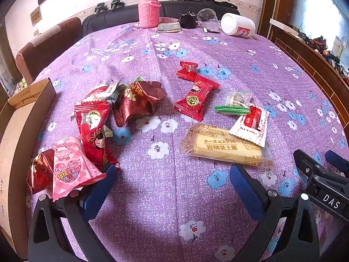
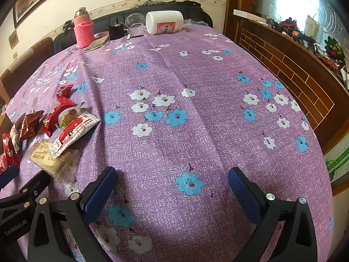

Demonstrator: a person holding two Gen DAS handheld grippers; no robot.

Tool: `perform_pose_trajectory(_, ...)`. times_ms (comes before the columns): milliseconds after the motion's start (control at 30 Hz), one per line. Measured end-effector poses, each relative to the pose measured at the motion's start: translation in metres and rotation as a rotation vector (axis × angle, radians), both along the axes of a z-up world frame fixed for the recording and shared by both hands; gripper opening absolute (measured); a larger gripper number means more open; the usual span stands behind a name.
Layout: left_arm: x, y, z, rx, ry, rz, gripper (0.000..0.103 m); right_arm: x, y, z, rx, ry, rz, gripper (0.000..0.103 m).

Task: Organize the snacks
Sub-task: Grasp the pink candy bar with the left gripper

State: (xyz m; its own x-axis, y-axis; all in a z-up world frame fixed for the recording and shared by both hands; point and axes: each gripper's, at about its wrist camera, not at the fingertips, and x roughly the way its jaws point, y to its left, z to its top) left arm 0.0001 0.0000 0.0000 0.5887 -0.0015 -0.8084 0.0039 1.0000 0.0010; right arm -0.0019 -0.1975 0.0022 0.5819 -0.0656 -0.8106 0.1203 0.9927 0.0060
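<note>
I hold the left gripper (image 1: pixel 172 174) and right gripper (image 2: pixel 172 178) released and empty above the tablecloth (image 2: pixel 196 76), since the scattered snacks (image 1: pixel 135 102) presumably await sorting into the cardboard box (image 1: pixel 15 131).

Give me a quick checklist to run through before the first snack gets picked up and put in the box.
1. Left gripper open with nothing between its fingers: ok.
2. Right gripper open with nothing between its fingers: ok.
3. Cardboard box at the table's left edge, open on top: ok.
4. Room left inside the box: cannot tell, its inside is mostly out of view.
5. Cheese biscuit pack free to lift: not ok, the white sachet overlaps its far corner.
6. Pink My Melody pack within the left gripper's reach: ok, probably.
</note>
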Motion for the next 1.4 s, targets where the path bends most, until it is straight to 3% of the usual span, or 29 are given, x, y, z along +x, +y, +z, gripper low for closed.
perform_pose_trajectory(300, 0.0, 0.001, 0.0, -0.004, 0.003, 0.0, 0.103, 0.001, 0.0, -0.001, 0.0, -0.001, 0.0, 0.102)
perform_pose_trajectory(400, -0.007, -0.004, 0.002, 0.005, 0.077, -0.096, 0.103, 0.002, 0.001, -0.001, -0.002, 0.0, -0.004, 0.102)
perform_pose_trajectory(500, -0.017, -0.002, 0.004, 0.01, 0.086, -0.133, 0.103, 0.002, 0.0, -0.001, 0.0, -0.001, -0.004, 0.102)
perform_pose_trajectory(533, -0.023, 0.0, 0.006, 0.006, 0.113, -0.159, 0.103, 0.002, 0.0, -0.001, 0.0, -0.001, -0.004, 0.102)
perform_pose_trajectory(600, -0.029, 0.009, 0.01, -0.083, 0.13, -0.183, 0.1, 0.001, 0.002, 0.0, 0.005, 0.0, 0.004, 0.102)
perform_pose_trajectory(633, -0.038, 0.019, 0.019, -0.181, 0.114, -0.209, 0.097, 0.0, 0.002, 0.0, 0.006, 0.004, 0.015, 0.102)
perform_pose_trajectory(667, -0.046, 0.024, 0.027, -0.214, 0.089, -0.224, 0.094, 0.0, 0.0, 0.0, 0.01, 0.017, 0.028, 0.102)
perform_pose_trajectory(800, -0.085, 0.069, 0.071, -0.237, -0.114, -0.219, 0.094, -0.009, -0.002, 0.001, 0.013, 0.064, 0.058, 0.102)
perform_pose_trajectory(900, -0.097, 0.12, 0.089, -0.266, -0.205, -0.162, 0.094, -0.017, -0.002, 0.001, 0.019, 0.059, 0.106, 0.102)
perform_pose_trajectory(1000, -0.095, 0.159, 0.091, -0.237, -0.214, -0.066, 0.095, -0.021, -0.002, 0.001, 0.013, 0.055, 0.106, 0.102)
perform_pose_trajectory(1100, -0.092, 0.175, 0.087, -0.2, -0.208, -0.029, 0.095, -0.02, 0.0, 0.004, 0.008, 0.075, 0.083, 0.101)
perform_pose_trajectory(1167, -0.096, 0.181, 0.084, -0.175, -0.203, -0.019, 0.095, -0.022, 0.012, 0.012, 0.011, 0.053, 0.099, 0.093)
perform_pose_trajectory(1300, -0.095, 0.186, 0.083, -0.111, -0.211, -0.013, 0.095, -0.031, 0.063, 0.037, 0.051, -0.035, 0.267, 0.093)
perform_pose_trajectory(1400, -0.093, 0.183, 0.08, -0.087, -0.202, -0.008, 0.095, -0.028, 0.109, 0.048, 0.123, -0.048, 0.418, 0.093)
